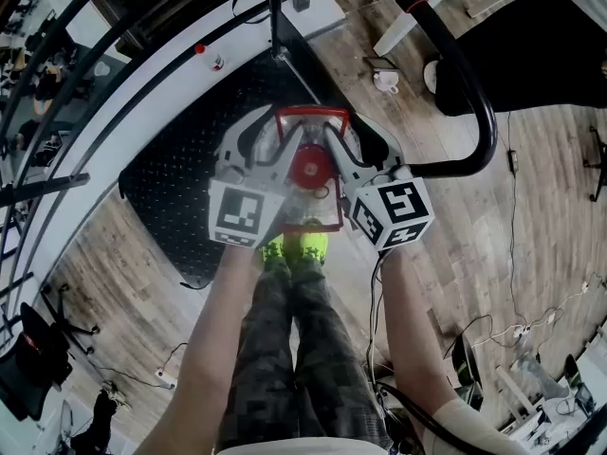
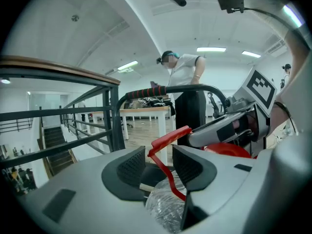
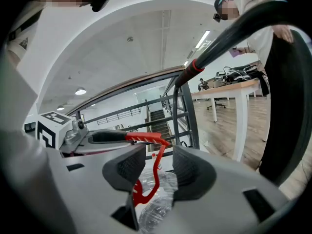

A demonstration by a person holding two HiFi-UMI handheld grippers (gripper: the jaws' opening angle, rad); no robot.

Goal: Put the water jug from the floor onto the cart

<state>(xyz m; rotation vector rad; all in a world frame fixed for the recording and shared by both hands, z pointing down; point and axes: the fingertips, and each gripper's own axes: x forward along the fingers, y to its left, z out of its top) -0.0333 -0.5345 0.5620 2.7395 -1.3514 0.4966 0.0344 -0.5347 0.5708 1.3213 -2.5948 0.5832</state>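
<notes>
The water jug (image 1: pixel 311 169), clear with a red cap and a red carrying handle (image 1: pixel 308 112), stands on the cart's black platform (image 1: pixel 180 178). My left gripper (image 1: pixel 270 138) reaches the handle from the left and my right gripper (image 1: pixel 346 142) from the right. In the left gripper view the red handle (image 2: pixel 168 135) runs between the left gripper's (image 2: pixel 158 162) pads with a gap on each side, above the crinkled clear jug body (image 2: pixel 165 208). The right gripper view shows the handle (image 3: pixel 146 138) loose between the right gripper's (image 3: pixel 158 167) spread pads. Both grippers are open.
The cart's black push bar (image 1: pixel 479 112) curves round the right side of the jug. A dark railing (image 1: pixel 57 112) runs along the left. A white cup (image 1: pixel 386 81) sits on the wooden floor behind the cart. A person (image 2: pixel 187 82) stands beyond the push bar. My yellow-green shoes (image 1: pixel 296 249) touch the platform's near edge.
</notes>
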